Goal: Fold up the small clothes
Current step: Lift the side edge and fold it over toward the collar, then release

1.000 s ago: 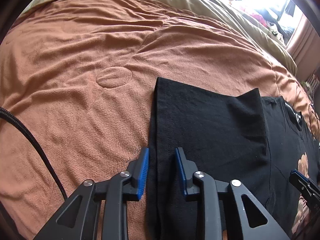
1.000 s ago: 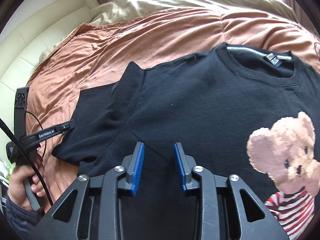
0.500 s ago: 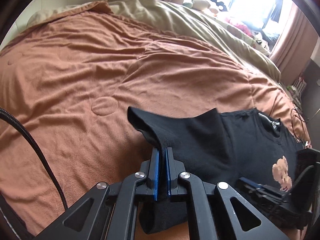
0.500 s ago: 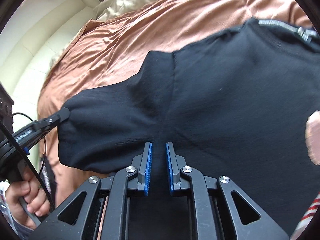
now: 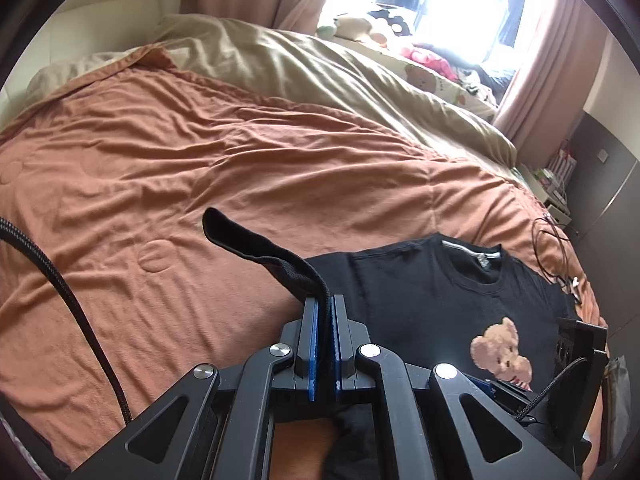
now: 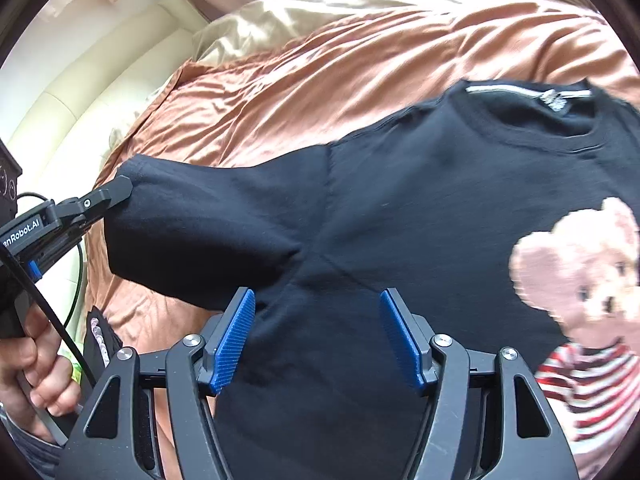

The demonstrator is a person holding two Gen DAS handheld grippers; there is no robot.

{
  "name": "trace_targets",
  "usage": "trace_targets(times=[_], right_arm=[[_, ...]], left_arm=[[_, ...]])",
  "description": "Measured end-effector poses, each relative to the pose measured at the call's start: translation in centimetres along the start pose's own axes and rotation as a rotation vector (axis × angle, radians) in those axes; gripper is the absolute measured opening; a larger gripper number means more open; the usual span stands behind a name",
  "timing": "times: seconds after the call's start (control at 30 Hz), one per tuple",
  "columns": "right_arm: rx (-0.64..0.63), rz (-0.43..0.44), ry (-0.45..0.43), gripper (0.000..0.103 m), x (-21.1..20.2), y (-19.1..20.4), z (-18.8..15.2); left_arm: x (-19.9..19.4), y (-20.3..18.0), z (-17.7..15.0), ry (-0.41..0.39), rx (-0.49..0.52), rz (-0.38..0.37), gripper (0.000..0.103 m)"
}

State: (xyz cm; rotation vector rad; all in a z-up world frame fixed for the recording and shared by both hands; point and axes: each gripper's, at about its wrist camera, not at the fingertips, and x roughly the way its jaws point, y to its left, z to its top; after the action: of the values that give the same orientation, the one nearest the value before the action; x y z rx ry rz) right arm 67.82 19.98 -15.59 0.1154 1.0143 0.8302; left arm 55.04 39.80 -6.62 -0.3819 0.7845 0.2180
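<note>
On blanket [image 5: 160, 168] — left gripper [image 5: 324, 312] clamps sleeve [image 5: 256, 246]; right gripper [image 6: 320, 336] opening, apparently touching nothing.

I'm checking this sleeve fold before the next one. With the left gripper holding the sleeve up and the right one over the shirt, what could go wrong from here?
1. The left gripper pinches only the sleeve hem, so the cloth might slip out mid-fold.
2. The right gripper is opening, its pads clear of the black T-shirt; with nothing pinning the body, pulling the sleeve could drag and wrinkle it.
3. The orange blanket is rumpled, so the fold may land uneven.
</note>
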Motion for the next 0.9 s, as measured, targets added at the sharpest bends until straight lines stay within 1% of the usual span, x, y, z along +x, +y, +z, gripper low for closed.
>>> trace_targets(times=[0.1,0.27,0.33,0.4,0.5,0.63,0.77,0.83,0.87,0.9], right_arm=[[0.012,-0.021,-0.008,0.063,-1.2,-1.3,-0.1],[0.051,-0.023,-0.028,0.063,-3.8,-3.4,-0.4],[0.063,-0.027,-0.039,0.063,-5.4,-4.3,-0.7],[0.077,-0.034,-0.047,0.063,-6.1,-5.1,-0.9],[0.108,-0.023,-0.053,0.063,-8.1,-5.7,-1.6],[0.136,-0.024,-0.067,0.063,-9.5,-7.1,-2.1],[0.166,-0.032,-0.066,0.063,-10.2,-8.6,-2.5],[0.181,-0.042,-0.066,0.063,-10.4,-9.1,-2.7],[0.187,-0.041,-0.065,0.063,-10.5,-9.1,-2.8],[0.190,-0.037,-0.064,0.063,-10.4,-9.1,-2.8]], left_arm=[[-0.3,-2.1,0.0,0.001,0.021,-0.019,0.006],[-0.2,-5.5,-0.3,0.016,0.066,-0.037,0.006],[0.1,-6.8,-0.5,0.023,0.079,-0.043,0.006],[0.4,-7.9,-0.6,0.032,0.092,-0.049,0.006],[1.2,-9.8,-1.1,0.050,0.115,-0.061,0.006],[2.9,-12.1,-1.9,0.090,0.138,-0.073,0.006],[4.6,-13.7,-2.9,0.140,0.156,-0.084,0.006],[5.3,-14.4,-3.3,0.177,0.161,-0.098,0.008],[5.5,-14.6,-3.4,0.195,0.162,-0.106,0.013],[5.7,-14.8,-3.5,0.207,0.161,-0.121,0.015]])
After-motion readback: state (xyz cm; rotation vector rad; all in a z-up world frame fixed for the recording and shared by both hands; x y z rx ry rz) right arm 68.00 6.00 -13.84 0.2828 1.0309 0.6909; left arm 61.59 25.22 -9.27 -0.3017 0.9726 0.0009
